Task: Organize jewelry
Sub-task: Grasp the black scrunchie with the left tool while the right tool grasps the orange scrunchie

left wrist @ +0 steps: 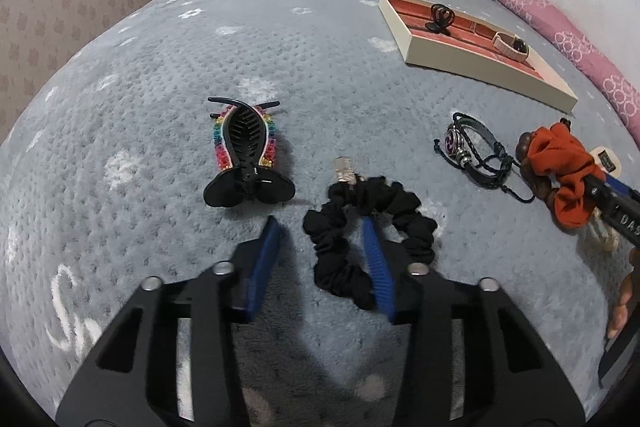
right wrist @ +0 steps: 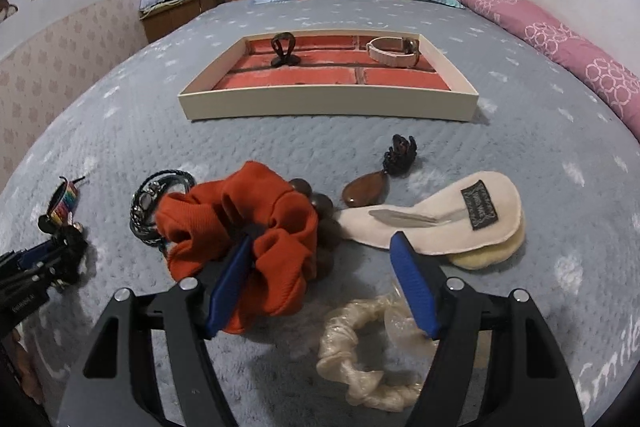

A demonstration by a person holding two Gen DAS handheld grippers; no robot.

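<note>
orange scrunchie (right wrist: 240,239), black scrunchie (left wrist: 360,239), brick-patterned tray (right wrist: 328,99)

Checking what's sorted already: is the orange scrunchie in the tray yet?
No, the orange scrunchie lies on the bedspread, short of the tray.

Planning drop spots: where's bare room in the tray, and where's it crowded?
Free: the front rows of the tray, nearer than the black clip and watch; also the blanket strip between tray and orange scrunchie. Crowded: around that scrunchie, the bracelet and cream clip.
</note>
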